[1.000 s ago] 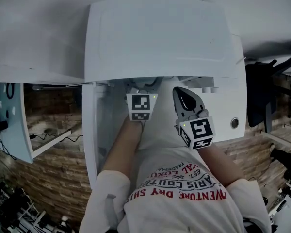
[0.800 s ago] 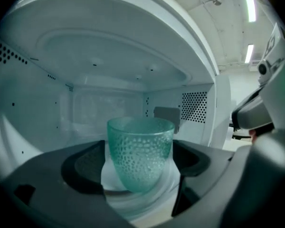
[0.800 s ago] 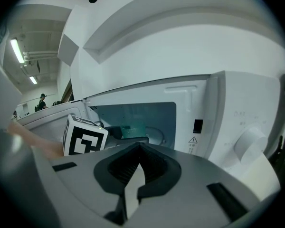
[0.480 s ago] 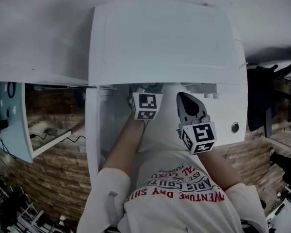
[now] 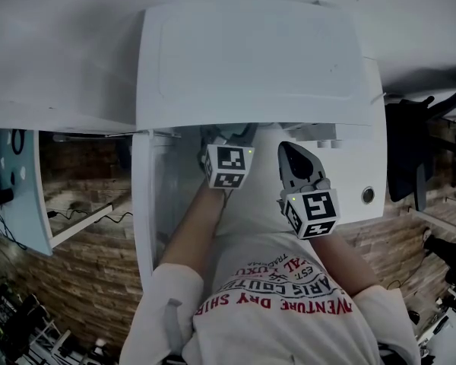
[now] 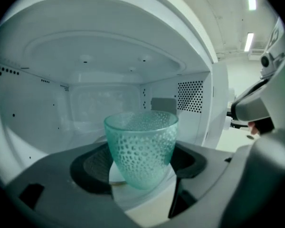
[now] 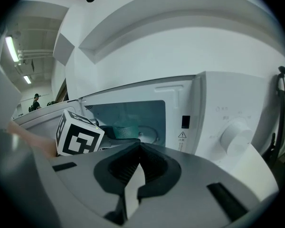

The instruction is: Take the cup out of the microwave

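Observation:
A pale green dimpled glass cup (image 6: 141, 146) stands on the white turntable (image 6: 118, 175) inside the open microwave (image 5: 251, 59). My left gripper (image 6: 141, 161) reaches into the cavity with its jaws closing, one on each side of the cup, and its pads lie against the cup's sides. From the head view only its marker cube (image 5: 228, 166) shows, since the jaws are hidden under the microwave's top. My right gripper (image 7: 140, 146) is shut and empty, held outside the opening (image 5: 291, 152). From there the cup (image 7: 126, 129) shows behind the left gripper's cube (image 7: 78, 137).
The microwave door (image 5: 140, 204) hangs open at the left. The control panel with its dial (image 7: 235, 137) is right of the cavity. The cavity walls (image 6: 33, 103) stand close round the cup. A dark chair (image 5: 406, 150) stands at the right, over a brick-patterned floor (image 5: 83, 272).
The left gripper's marker cube has shifted slightly to the right at the microwave's mouth. The right gripper has barely moved.

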The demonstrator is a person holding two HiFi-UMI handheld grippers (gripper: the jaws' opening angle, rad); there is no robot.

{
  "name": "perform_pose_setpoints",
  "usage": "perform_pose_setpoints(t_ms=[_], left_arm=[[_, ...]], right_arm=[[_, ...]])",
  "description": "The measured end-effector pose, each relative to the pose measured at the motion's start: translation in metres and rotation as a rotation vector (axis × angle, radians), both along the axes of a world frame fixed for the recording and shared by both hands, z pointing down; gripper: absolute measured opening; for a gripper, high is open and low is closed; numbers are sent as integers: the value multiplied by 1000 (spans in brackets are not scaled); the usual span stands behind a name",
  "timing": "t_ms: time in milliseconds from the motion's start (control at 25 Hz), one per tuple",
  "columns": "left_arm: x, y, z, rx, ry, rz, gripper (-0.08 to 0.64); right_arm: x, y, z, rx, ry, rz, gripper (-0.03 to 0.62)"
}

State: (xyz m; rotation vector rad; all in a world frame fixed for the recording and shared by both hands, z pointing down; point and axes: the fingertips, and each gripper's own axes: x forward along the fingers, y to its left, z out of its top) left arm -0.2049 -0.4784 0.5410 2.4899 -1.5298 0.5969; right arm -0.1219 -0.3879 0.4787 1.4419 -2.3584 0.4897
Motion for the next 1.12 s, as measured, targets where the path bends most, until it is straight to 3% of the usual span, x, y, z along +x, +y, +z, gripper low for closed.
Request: perform_pose_setpoints(t_ms=[480, 880, 1120], left_arm=[[1, 67, -24, 22, 16, 7, 365], [3, 117, -85, 51, 70, -28, 365], [3, 127, -140, 157, 102, -15, 365]], right_arm=[[10, 25, -10, 25, -8, -9, 10], [6, 45, -33, 89, -46, -31, 11], [2, 43, -63, 166, -87, -35, 11]])
